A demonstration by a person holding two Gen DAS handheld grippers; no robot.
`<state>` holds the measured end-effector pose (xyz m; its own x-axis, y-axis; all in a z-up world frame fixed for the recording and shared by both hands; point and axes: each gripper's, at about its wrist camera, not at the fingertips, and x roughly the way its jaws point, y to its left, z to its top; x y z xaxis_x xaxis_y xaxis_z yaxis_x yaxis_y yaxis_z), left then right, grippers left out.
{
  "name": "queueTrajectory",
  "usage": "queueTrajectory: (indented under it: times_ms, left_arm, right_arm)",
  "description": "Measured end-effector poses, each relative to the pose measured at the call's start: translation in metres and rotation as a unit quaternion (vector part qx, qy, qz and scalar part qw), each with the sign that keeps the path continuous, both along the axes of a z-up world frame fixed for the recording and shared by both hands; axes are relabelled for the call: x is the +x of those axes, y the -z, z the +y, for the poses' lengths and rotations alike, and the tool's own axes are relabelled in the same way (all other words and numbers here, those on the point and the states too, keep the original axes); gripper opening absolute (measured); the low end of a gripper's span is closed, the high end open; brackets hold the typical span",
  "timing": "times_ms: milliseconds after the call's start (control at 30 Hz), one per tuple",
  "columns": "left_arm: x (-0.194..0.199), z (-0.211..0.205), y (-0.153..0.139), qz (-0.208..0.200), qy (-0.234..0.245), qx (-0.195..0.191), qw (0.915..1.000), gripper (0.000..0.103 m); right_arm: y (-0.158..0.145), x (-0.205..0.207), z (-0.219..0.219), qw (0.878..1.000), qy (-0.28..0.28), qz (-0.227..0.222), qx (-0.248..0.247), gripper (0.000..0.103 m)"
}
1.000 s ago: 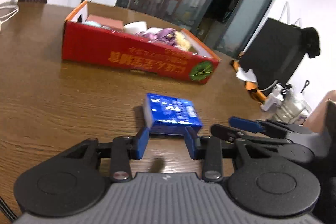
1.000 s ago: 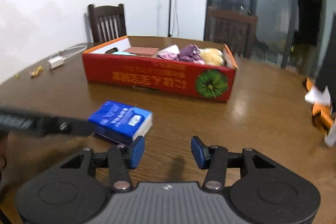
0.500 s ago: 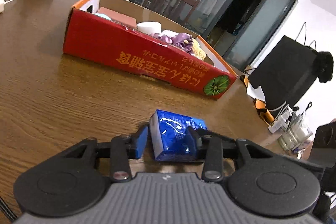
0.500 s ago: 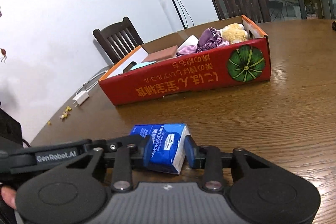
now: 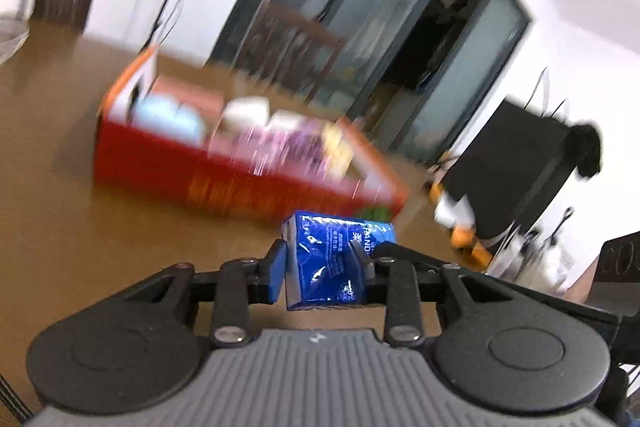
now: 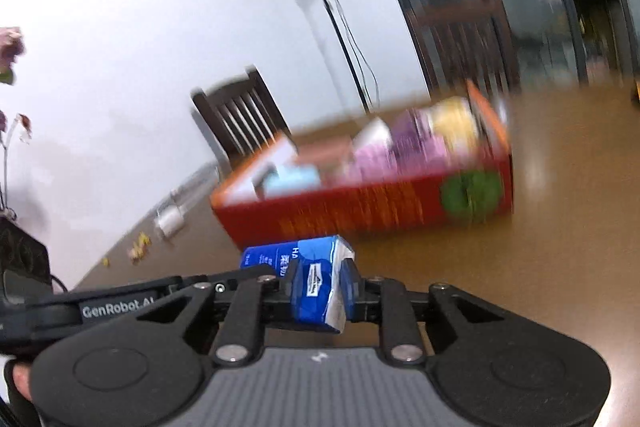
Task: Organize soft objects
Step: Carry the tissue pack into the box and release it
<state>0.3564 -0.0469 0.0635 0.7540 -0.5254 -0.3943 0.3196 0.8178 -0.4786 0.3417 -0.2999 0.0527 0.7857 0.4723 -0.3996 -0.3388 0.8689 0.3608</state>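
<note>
Blue film wraps the tissue pack [image 5: 334, 259], and I have it pinched from both ends: my left gripper [image 5: 320, 267] and right gripper [image 6: 320, 287] have just been closing and now clamp it, wrapper dimpling under the pads. It hangs above the wooden table [image 5: 52, 211], just before the red box [image 5: 224, 179]. Light, squashy and slick, I judge; grip the short ends.

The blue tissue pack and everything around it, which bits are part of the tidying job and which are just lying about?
Job:
- blue tissue pack, gripped by left gripper and right gripper
- red cardboard box

Lying about:
- white charger
- yellow crumbs
- wooden chair
</note>
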Motion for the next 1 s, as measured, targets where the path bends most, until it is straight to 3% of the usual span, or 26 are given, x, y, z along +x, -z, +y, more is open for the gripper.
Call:
queueTrajectory:
  times_ms: [167,233,300,400,500,600,733,1000]
  left_arm:
    - [0.099,0.032,-0.042,0.013,-0.008,-0.083,0.9965,0.032]
    - [0.136,0.04,-0.04,0.034,-0.029,-0.091,0.9948,0.032]
    - [0.169,0.049,-0.026,0.067,-0.051,-0.099,0.9916,0.032]
    - [0.211,0.054,0.005,0.138,-0.075,-0.076,0.9846,0.032]
    - [0.224,0.04,0.009,0.138,-0.08,0.025,0.9868,0.025]
    - [0.238,0.026,0.008,0.154,-0.057,0.058,0.9846,0.025]
    - [0.252,0.004,0.015,0.163,-0.043,0.107,0.9799,0.025]
    - [0.246,-0.002,0.013,0.167,-0.05,0.128,0.9764,0.024]
  right_arm:
    - [-0.063,0.071,0.017,0.997,-0.012,-0.07,-0.036,0.019]
    - [-0.071,0.115,0.037,0.994,-0.02,-0.069,-0.077,0.019]
    - [-0.066,0.157,0.051,0.995,-0.024,-0.042,-0.084,0.019]
    - [-0.042,0.214,0.074,0.994,-0.032,0.024,-0.103,0.019]
    - [-0.014,0.248,0.092,0.988,-0.043,0.077,-0.13,0.02]
    - [0.001,0.264,0.079,0.987,-0.037,0.126,-0.098,0.019]
    - [0.01,0.264,0.072,0.985,-0.023,0.133,-0.105,0.016]
    - [0.017,0.267,0.067,0.983,-0.03,0.14,-0.118,0.014]
